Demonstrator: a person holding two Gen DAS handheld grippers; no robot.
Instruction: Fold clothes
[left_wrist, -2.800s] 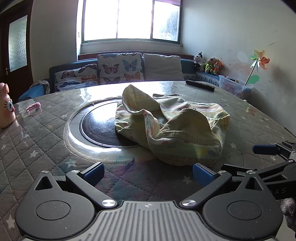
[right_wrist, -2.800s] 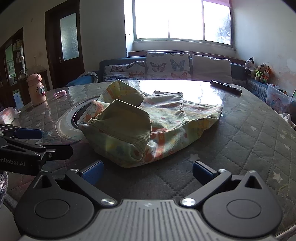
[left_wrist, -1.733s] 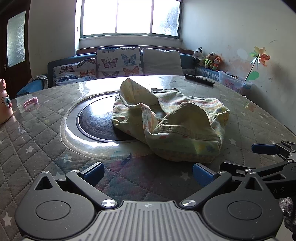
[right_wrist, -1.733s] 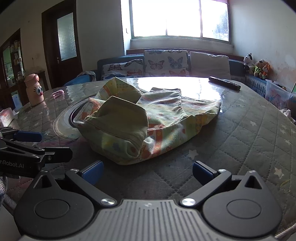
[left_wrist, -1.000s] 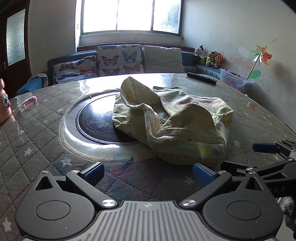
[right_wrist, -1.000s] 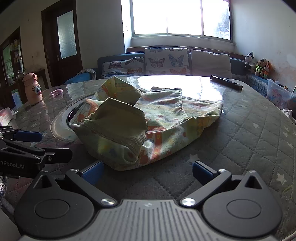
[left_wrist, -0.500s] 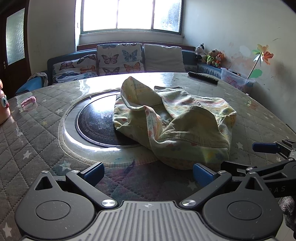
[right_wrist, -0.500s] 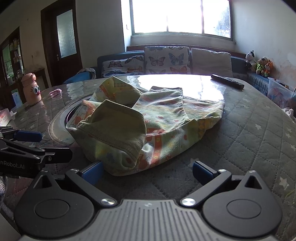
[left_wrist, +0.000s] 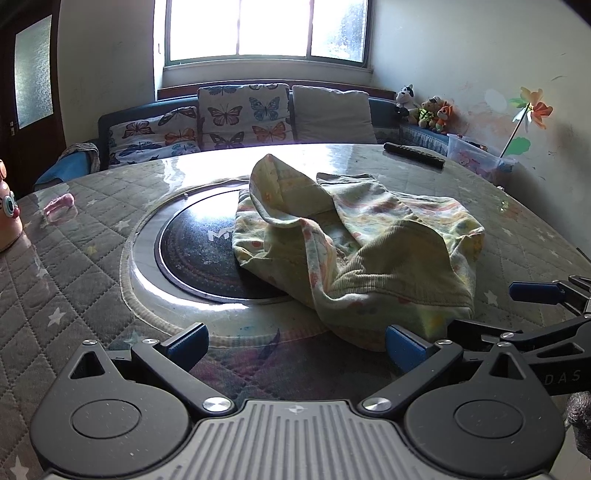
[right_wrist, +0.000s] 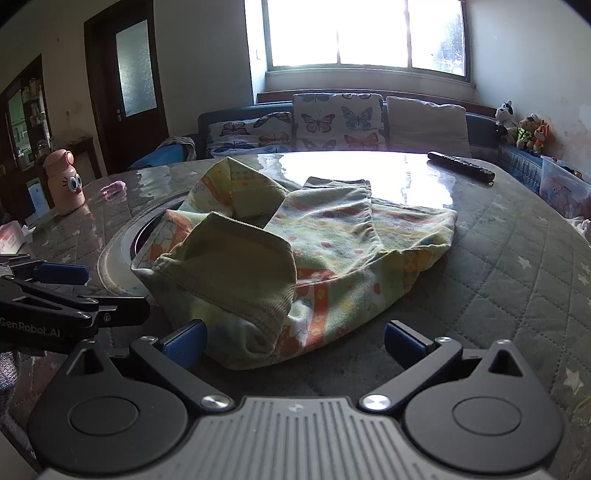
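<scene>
Both grippers have crept nearer the garment. Left wrist view: the left gripper (left_wrist: 295, 341) gapes empty at frame bottom, the crumpled garment (left_wrist: 354, 243) centre-right. Right wrist view: the right gripper (right_wrist: 293, 338) is spread, the hem at its lower-left fingertip; pinch one layer only.

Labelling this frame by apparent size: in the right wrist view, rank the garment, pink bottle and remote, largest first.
1. Garment, by far the largest.
2. Pink bottle and remote: they look close in size, and both sit far off, so I won't rank them.
</scene>
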